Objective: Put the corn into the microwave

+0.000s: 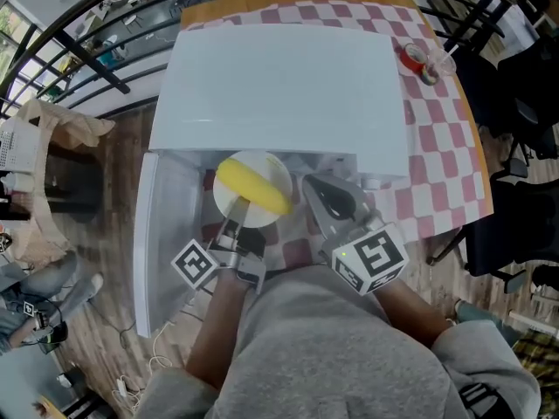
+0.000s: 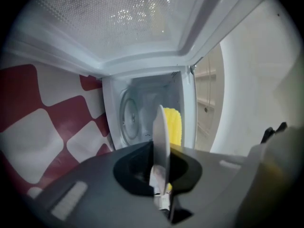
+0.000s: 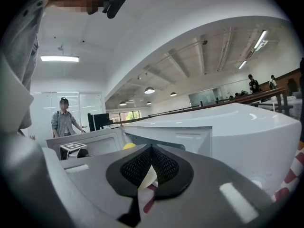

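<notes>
A yellow corn cob (image 1: pixel 251 188) lies on a white plate (image 1: pixel 278 171) held at the mouth of the white microwave (image 1: pixel 279 85). My left gripper (image 1: pixel 236 212) is shut on the plate's near rim. In the left gripper view the plate (image 2: pixel 160 137) stands edge-on between the jaws, with the corn (image 2: pixel 174 126) beside it. Straight ahead is the open cavity with its glass turntable (image 2: pixel 129 114). My right gripper (image 1: pixel 336 201) hovers just right of the plate at the microwave's front, shut with nothing in it. In its own view the right gripper (image 3: pixel 151 167) faces the microwave (image 3: pixel 228 127).
The microwave door (image 1: pixel 162 234) hangs open to the left. The checked tablecloth (image 1: pixel 437 138) carries a red tape roll (image 1: pixel 415 59) at the back right. Dark chairs (image 1: pixel 524 103) stand to the right of the table. A person (image 3: pixel 64 120) stands far off in the room.
</notes>
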Available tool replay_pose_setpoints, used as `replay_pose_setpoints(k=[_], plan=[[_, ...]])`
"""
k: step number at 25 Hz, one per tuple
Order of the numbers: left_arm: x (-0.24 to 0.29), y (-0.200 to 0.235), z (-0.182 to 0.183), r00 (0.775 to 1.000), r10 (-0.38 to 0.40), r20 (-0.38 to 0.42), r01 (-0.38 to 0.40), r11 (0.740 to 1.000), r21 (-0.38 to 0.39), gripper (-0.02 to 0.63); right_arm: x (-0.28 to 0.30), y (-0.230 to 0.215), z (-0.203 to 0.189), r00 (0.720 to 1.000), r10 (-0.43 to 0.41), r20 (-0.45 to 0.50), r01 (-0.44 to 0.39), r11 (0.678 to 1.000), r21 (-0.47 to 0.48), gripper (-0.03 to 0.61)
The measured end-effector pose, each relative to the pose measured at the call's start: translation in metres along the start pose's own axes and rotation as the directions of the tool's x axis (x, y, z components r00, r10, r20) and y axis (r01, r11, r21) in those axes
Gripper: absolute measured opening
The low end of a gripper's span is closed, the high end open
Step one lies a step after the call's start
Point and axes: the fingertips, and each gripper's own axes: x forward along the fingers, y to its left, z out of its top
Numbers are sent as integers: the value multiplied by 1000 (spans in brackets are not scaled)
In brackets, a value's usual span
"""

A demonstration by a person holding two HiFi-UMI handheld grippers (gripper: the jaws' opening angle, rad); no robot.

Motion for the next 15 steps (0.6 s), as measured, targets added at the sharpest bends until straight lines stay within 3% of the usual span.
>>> replay_pose_setpoints(k=[15], plan=[[54, 67, 24, 997, 69, -35, -71, 996, -52, 15, 35, -5, -13, 997, -9, -80, 9, 1000, -1, -2]])
